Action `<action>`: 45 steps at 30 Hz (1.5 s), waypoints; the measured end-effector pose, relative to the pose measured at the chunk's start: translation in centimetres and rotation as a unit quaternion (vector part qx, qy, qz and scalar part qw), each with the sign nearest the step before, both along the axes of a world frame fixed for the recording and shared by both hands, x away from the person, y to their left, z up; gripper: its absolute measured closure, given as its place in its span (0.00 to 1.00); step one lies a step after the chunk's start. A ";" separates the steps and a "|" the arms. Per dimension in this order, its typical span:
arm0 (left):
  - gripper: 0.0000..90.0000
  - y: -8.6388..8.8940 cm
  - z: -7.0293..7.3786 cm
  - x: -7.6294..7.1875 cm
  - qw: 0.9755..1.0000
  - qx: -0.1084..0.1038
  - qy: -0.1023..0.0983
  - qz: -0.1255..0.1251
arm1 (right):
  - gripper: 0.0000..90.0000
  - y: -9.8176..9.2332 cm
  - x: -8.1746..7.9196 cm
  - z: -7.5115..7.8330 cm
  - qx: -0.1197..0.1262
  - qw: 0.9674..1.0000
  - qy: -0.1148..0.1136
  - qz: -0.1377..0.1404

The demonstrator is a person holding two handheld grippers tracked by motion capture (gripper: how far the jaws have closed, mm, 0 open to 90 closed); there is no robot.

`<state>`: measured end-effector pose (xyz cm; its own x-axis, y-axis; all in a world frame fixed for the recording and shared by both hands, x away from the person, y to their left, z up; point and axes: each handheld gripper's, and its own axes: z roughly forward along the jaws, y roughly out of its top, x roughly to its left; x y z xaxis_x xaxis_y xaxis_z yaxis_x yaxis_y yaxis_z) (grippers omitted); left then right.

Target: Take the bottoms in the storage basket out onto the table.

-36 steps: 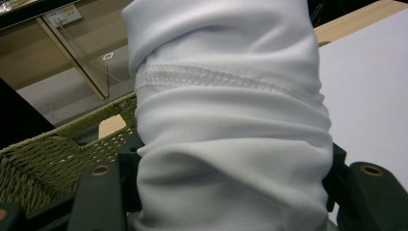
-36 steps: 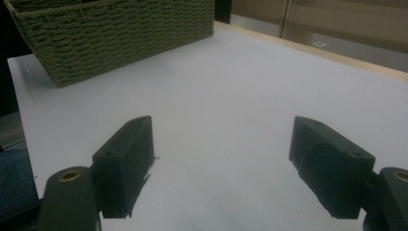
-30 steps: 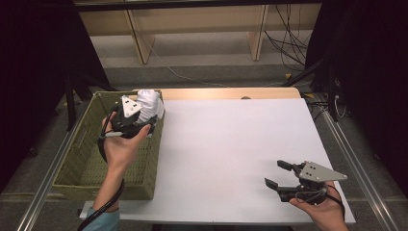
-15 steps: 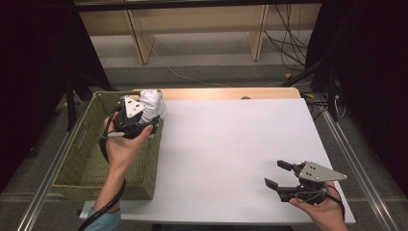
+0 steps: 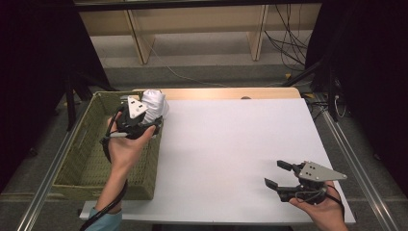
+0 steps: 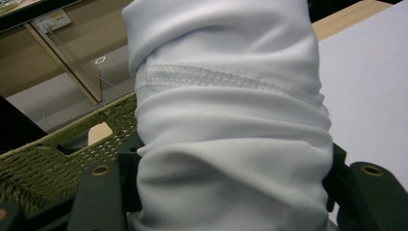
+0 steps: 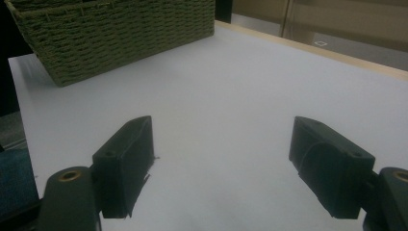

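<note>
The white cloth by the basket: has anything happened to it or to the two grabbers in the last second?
Hardly anything changed. The left gripper stays clamped on the white cloth above the far right corner of the green woven basket, drifting at most a touch. The right gripper still rests open and empty over the white table near its front right corner.

Wide bare surface (image 5: 231, 139) right of the woven basket (image 5: 77, 166), open for passage all the way to the right gripper (image 5: 276, 174), held with jaws spread near the front right corner. Blocked at the basket's far right corner by the left gripper (image 5: 144, 115), clamped on a white cloth bundle (image 6: 226, 125) over the rim. Inside the basket, free room toward the front.
</note>
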<state>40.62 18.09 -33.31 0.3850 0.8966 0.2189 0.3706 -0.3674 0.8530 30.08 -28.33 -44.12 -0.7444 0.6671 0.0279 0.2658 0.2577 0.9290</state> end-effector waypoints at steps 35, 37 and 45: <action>0.40 -1.5 0.2 -0.4 1.000 0.010 0.000 -0.018 | 0.28 -0.1 0.0 0.0 0.000 1.000 -0.001 0.002; 0.40 -1.5 0.3 -0.4 1.000 0.011 0.000 -0.019 | 0.28 -0.1 0.0 0.0 0.000 1.000 -0.001 0.002; 0.40 -2.0 0.3 -0.5 1.000 0.014 0.000 -0.026 | 0.28 -0.1 0.0 0.0 0.000 1.000 -0.001 0.002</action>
<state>40.07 16.06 -33.06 0.4304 0.8693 0.2431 0.3510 -0.4093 0.8422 30.12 -28.40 -44.14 -0.7477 0.6634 0.0272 0.2630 0.2584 0.9296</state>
